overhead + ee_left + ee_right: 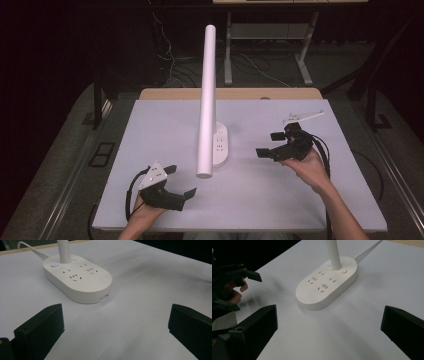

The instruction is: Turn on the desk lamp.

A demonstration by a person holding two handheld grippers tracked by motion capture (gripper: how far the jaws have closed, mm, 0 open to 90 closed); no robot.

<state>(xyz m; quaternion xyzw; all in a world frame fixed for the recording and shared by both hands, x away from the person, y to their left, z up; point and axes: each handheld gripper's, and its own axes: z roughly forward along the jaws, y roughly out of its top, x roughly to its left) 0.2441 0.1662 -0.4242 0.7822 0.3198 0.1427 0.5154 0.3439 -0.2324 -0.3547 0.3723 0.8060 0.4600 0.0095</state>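
A white oval power strip (220, 146) lay flat near the middle of the white table (150, 130), with a white tube (207, 100) rising from its far end and leaning toward the camera in the high view. In the left gripper view the strip's (77, 280) top face showed several sets of socket slots, a small blue-lit button (53, 265) to the left of the tube's foot (63, 251), and a white cord (31, 248) running away from it toward the table's wooden edge. The left gripper (181, 181) hovered at the near left of the table, held by the left hand (142, 212), its jaws spread wide with nothing between them, pointing toward the strip and well apart from it. The right gripper (270, 144) sat at the right side of the table, held by the right hand (310, 167), jaws likewise wide apart and empty, aimed leftward at the strip and near it without touching. In the right gripper view the strip (327, 286) lay ahead of the two black jaws, and the left gripper (244, 290) appeared at the far left over the table's edge. A dark floor with cables and a desk frame (270, 35) lay beyond the table.
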